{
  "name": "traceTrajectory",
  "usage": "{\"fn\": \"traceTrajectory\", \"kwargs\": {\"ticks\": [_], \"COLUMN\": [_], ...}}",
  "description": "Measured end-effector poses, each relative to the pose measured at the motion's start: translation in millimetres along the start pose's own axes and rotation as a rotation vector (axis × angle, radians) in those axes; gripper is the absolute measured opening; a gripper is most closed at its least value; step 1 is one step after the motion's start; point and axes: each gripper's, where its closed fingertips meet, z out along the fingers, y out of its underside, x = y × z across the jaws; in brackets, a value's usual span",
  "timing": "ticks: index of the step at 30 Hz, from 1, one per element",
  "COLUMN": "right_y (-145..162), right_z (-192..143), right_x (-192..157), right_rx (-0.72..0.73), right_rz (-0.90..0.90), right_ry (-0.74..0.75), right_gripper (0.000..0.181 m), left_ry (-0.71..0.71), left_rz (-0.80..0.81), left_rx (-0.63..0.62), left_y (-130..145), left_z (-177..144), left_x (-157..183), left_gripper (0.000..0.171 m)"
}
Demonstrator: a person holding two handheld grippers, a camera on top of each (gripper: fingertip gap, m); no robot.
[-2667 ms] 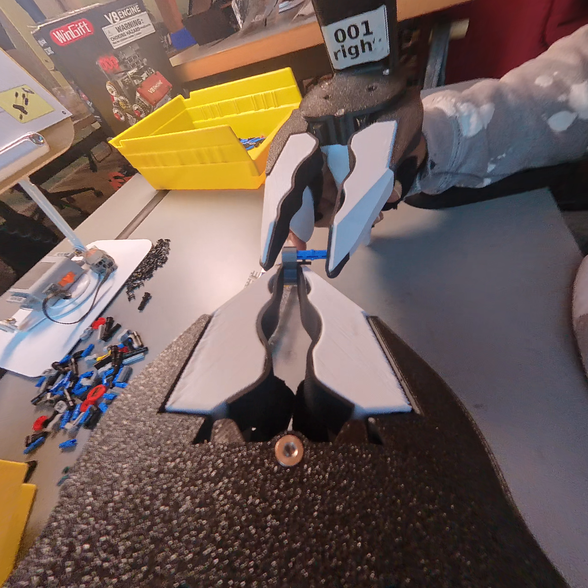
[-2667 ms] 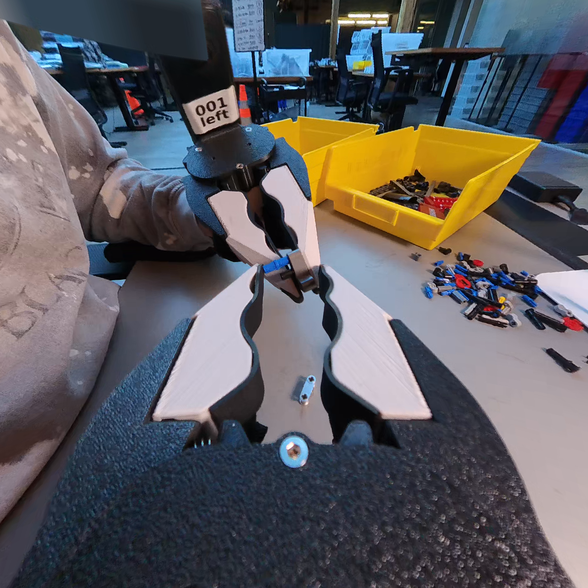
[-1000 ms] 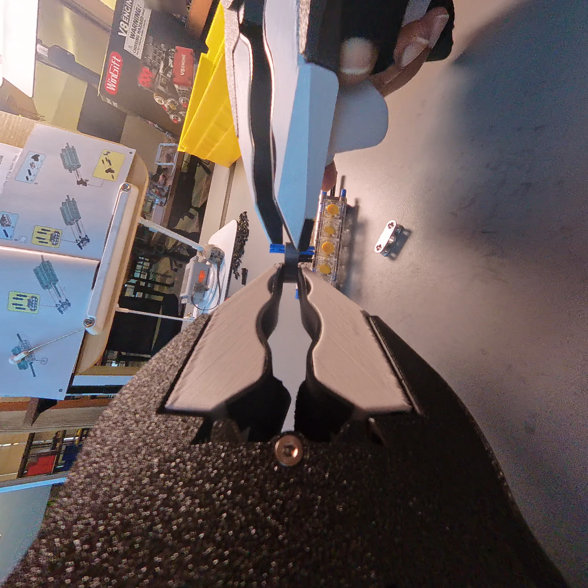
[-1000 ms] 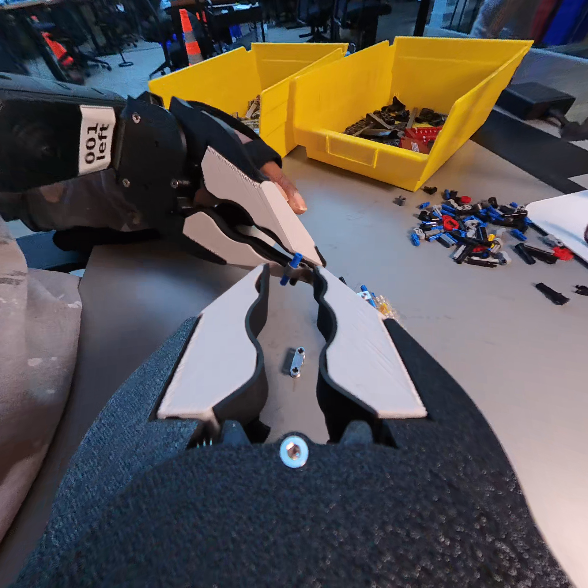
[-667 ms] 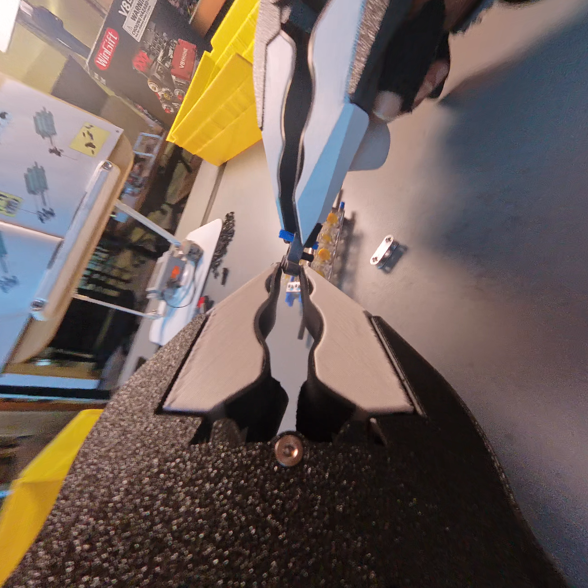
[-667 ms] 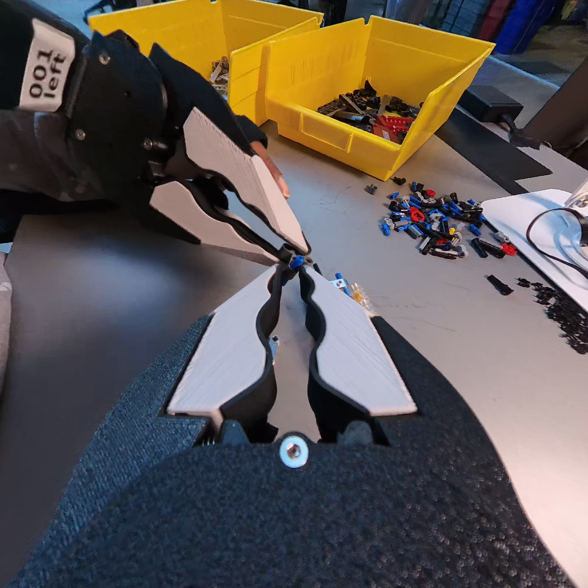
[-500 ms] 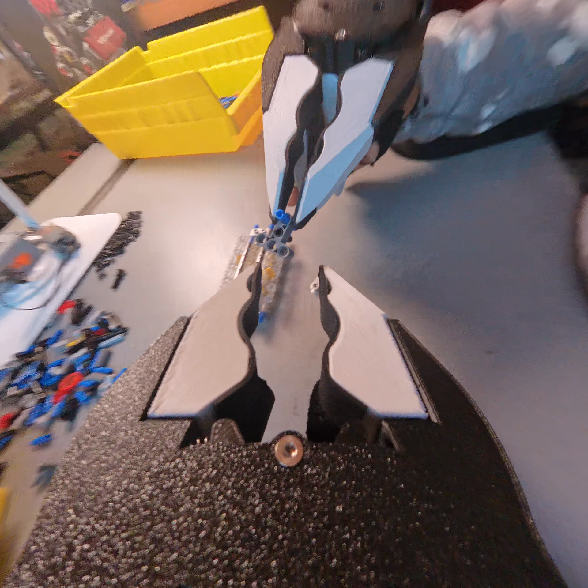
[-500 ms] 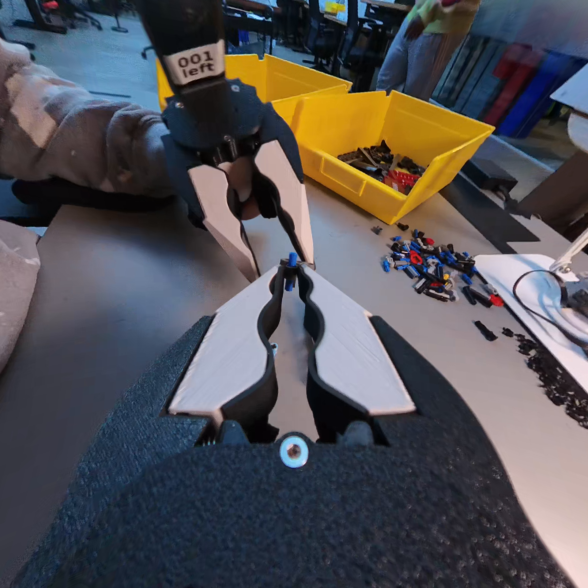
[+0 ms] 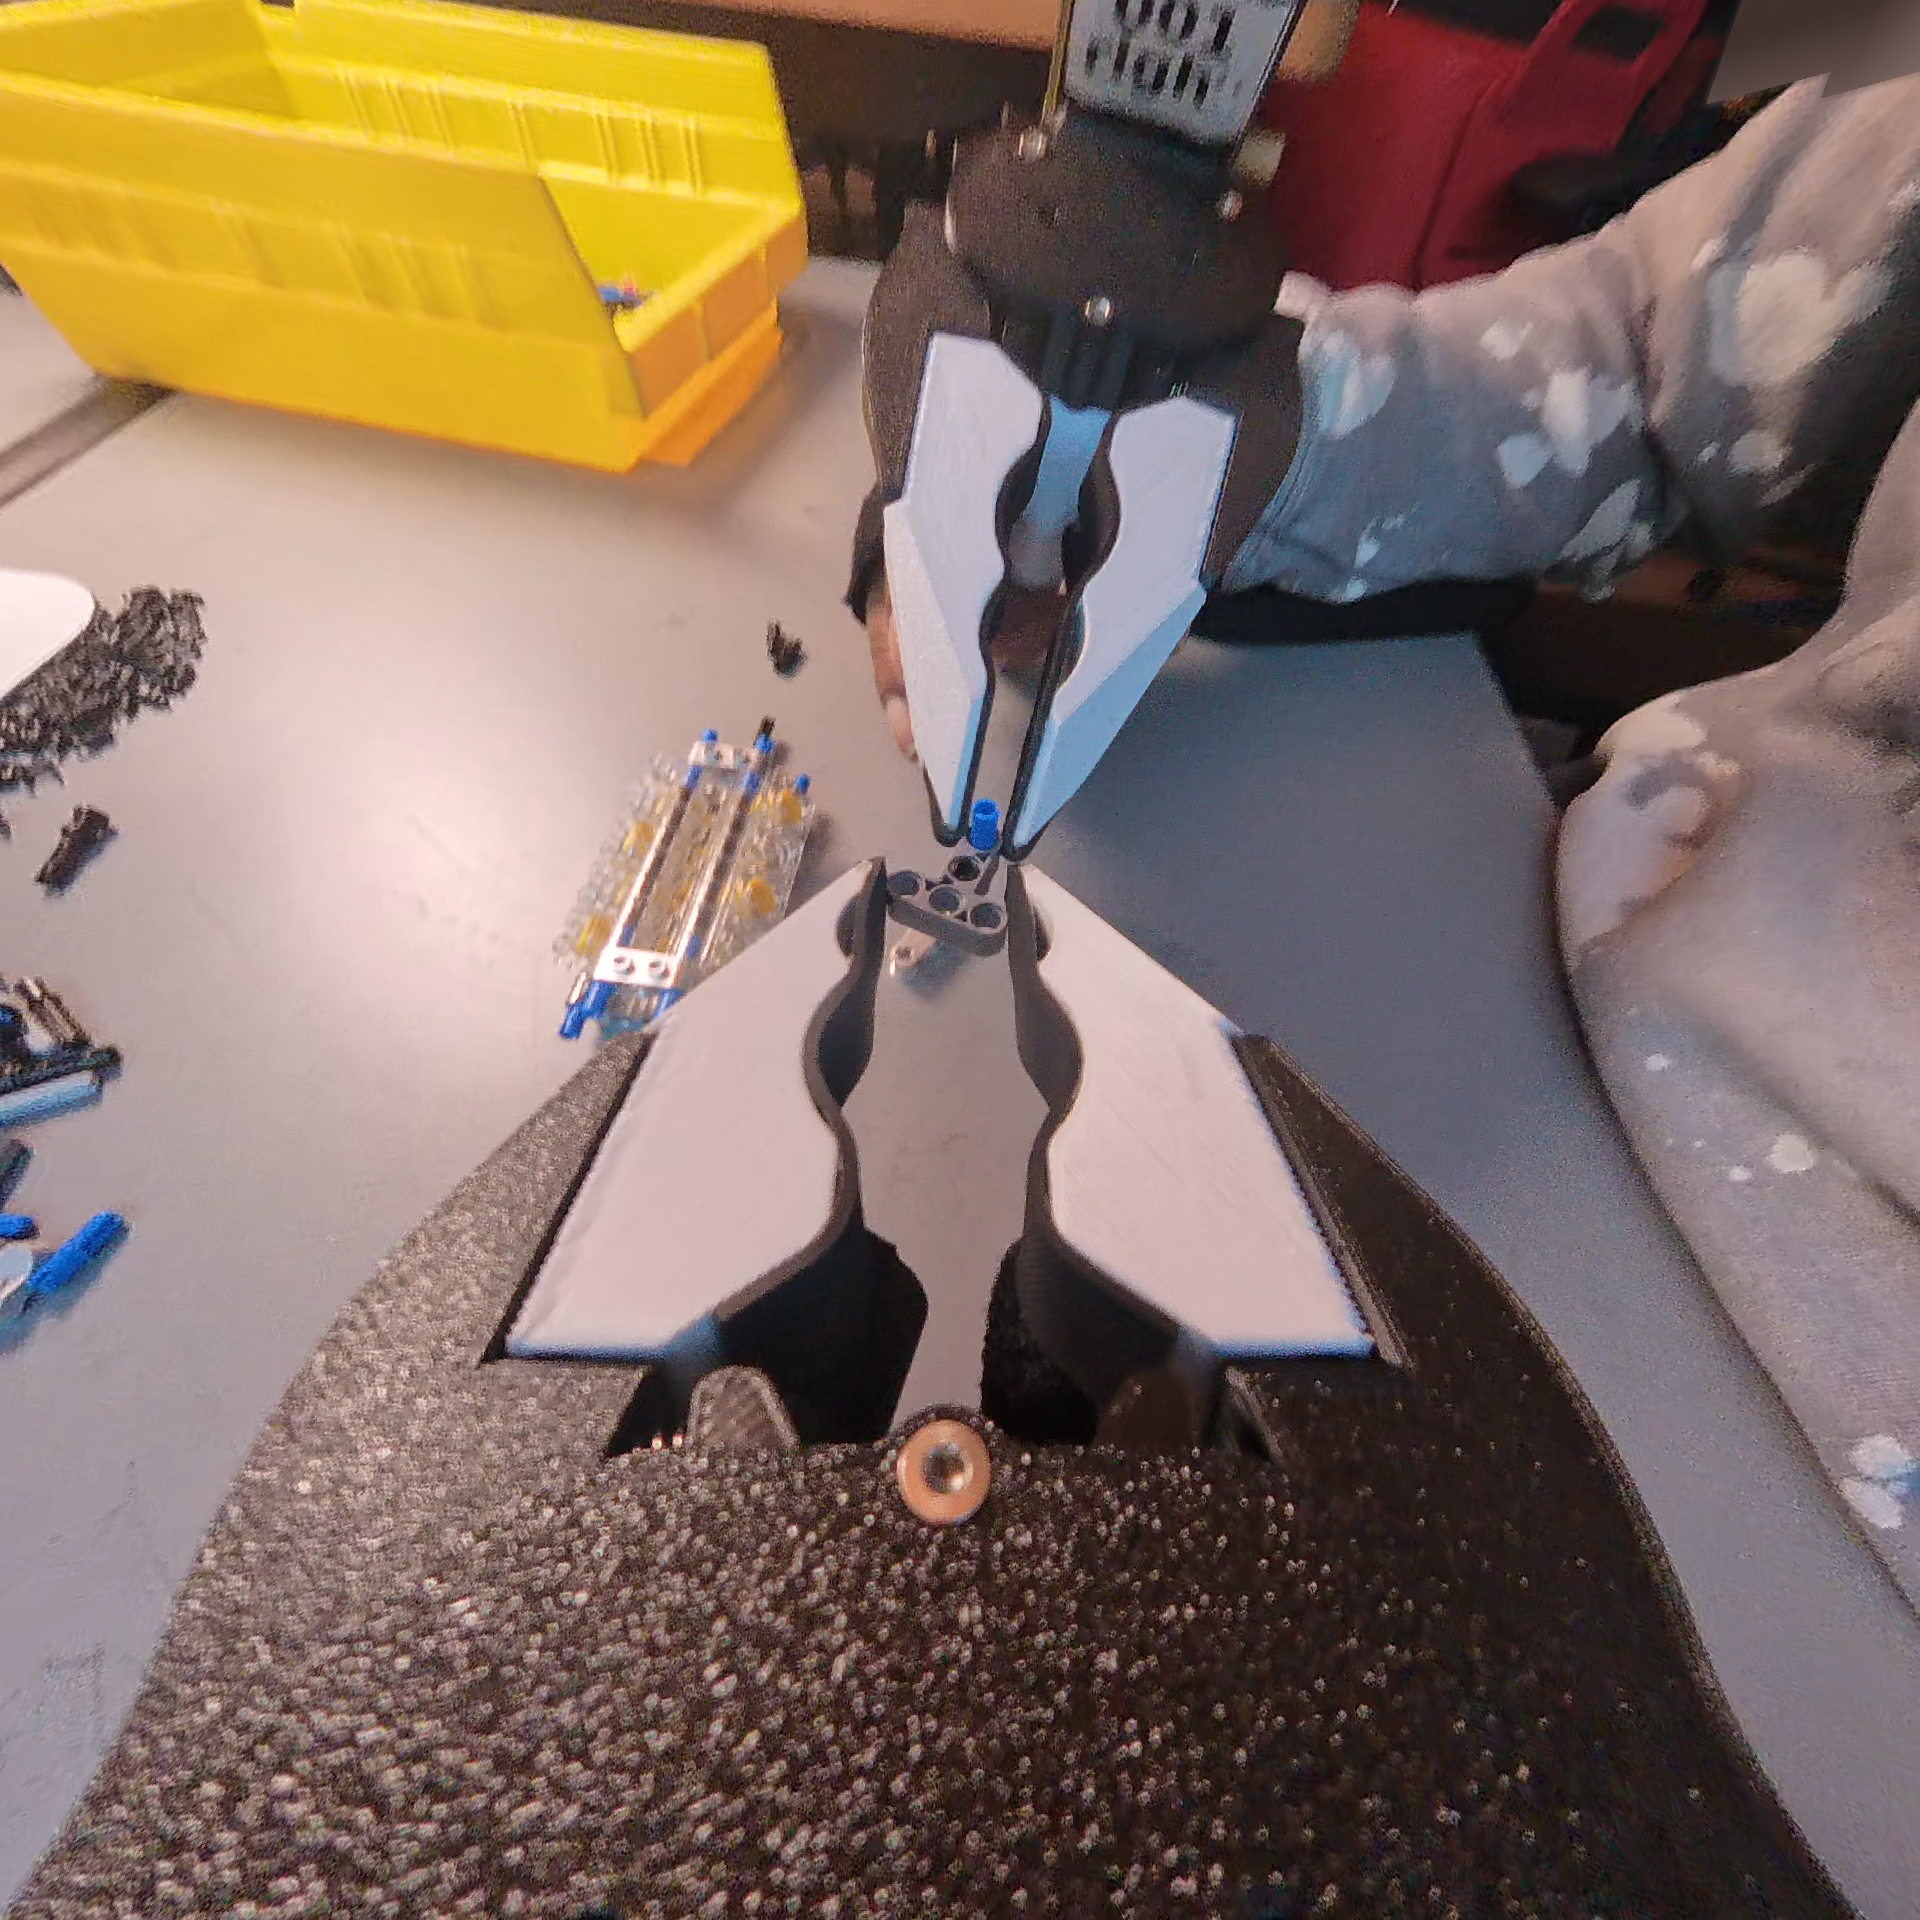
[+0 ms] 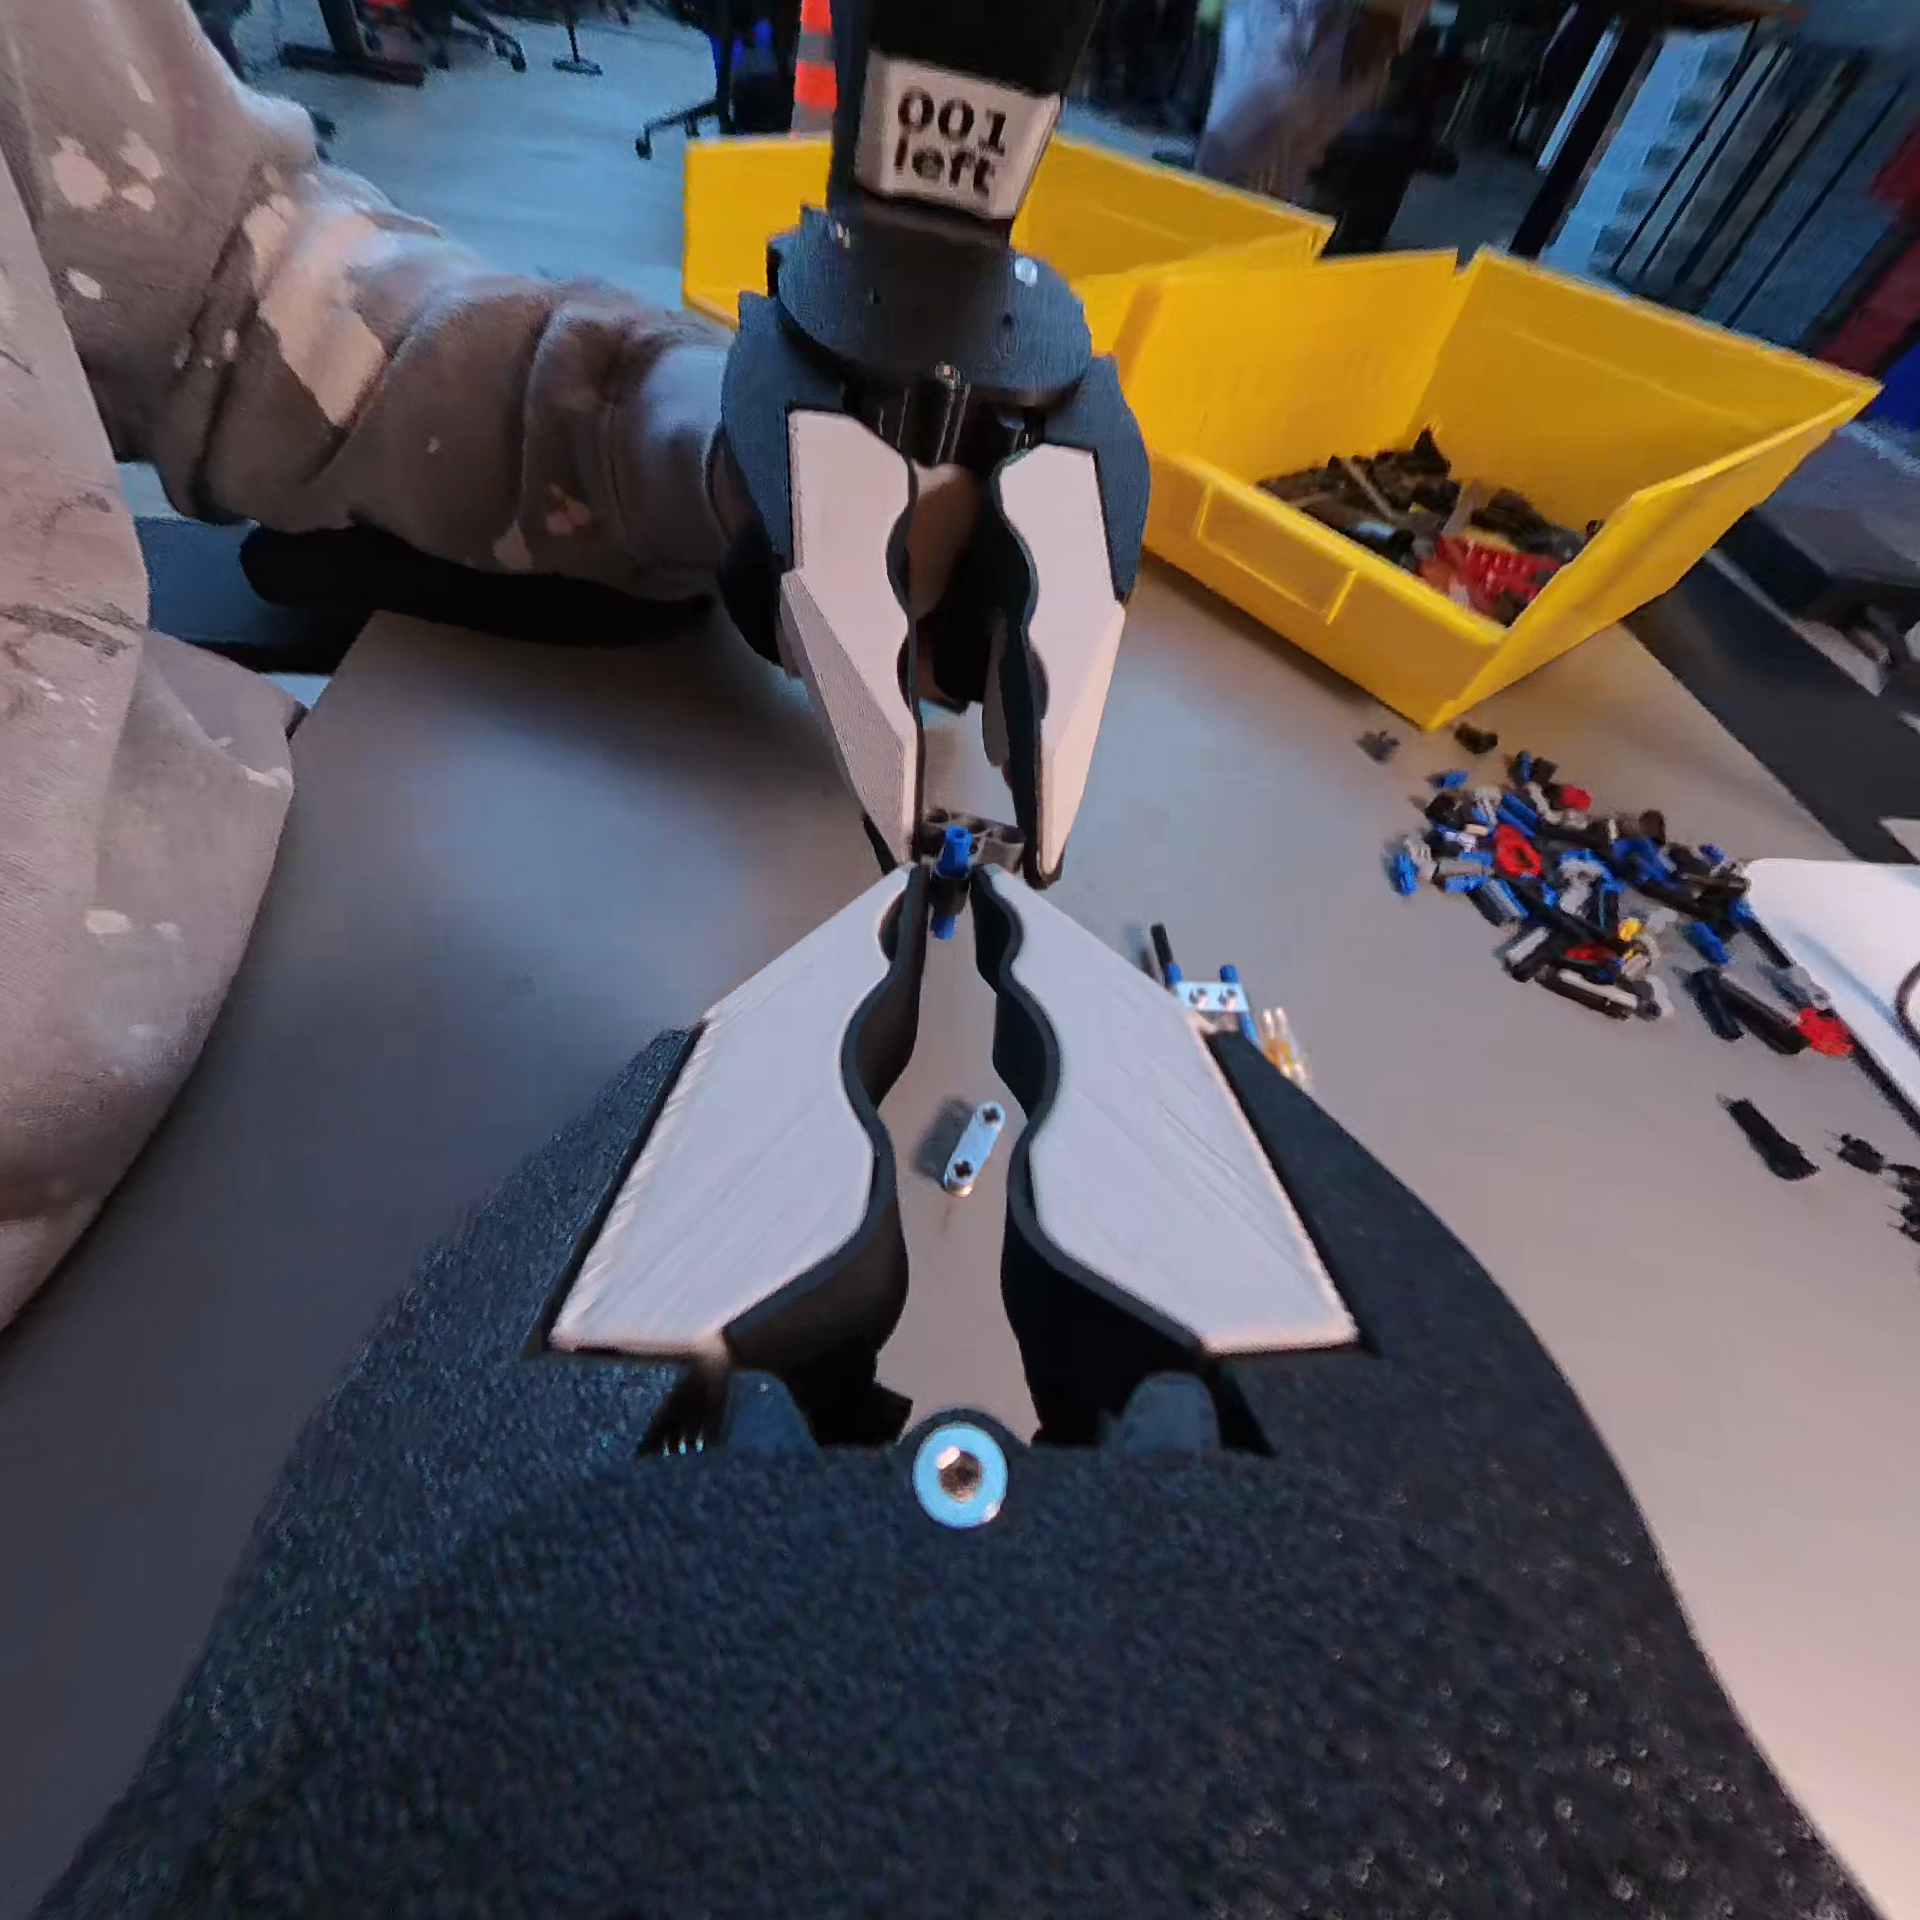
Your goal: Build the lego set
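Under both grippers runs a grey table, with a yellow bin of dark and red parts well off to the right gripper's right, beyond the left gripper. Nearer on that same side lies a loose pile of small parts. A clear, long assembly with yellow and blue bits lies flat on the table just left of the left gripper's fingers. A small pale two-hole link lies on the table beneath the right gripper's fingers, apart from both.

The left gripper is pressed onto a dark grey holed beam, pinched at its tips and held above the table. The right gripper, tip to tip with it, is closed on a blue pin. The pin's free end meets a hole of the beam. It looks partly entered, but how deep it sits cannot be told.
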Motion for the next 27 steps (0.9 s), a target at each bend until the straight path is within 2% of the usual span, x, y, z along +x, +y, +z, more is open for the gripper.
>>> {"fn": "traceTrajectory", "kwargs": {"ticks": [2, 4, 6, 9, 13, 27], "right_y": [20, 35, 47, 64, 80, 80], "right_z": [2, -2, -5, -5, -1, 1], "right_x": [3, 7, 9, 4, 5, 4], "right_rx": [-0.117, -0.206, -0.290, -0.377, -0.452, -0.468], "right_rz": [0.002, -0.017, -0.018, 0.011, 0.014, -0.005], "right_ry": [0.006, 0.017, 0.014, -0.015, 0.002, 0.022], "right_gripper": [0.005, 0.013, 0.021, 0.021, 0.020, 0.010], "left_ry": [-0.031, -0.063, -0.078, -0.097, -0.100, -0.067], "left_rz": [0.013, 0.032, 0.038, 0.043, 0.041, -0.002], "left_rx": [-0.114, -0.207, -0.271, -0.336, -0.375, -0.360], "left_y": [18, 34, 45, 56, 65, 65], "left_z": [4, 8, 11, 15, 18, 18], "left_x": [-4, -7, -7, -8, -8, -5], "left_gripper": [0.021, 0.021, 0.021, 0.021, 0.021, 0.023]}}
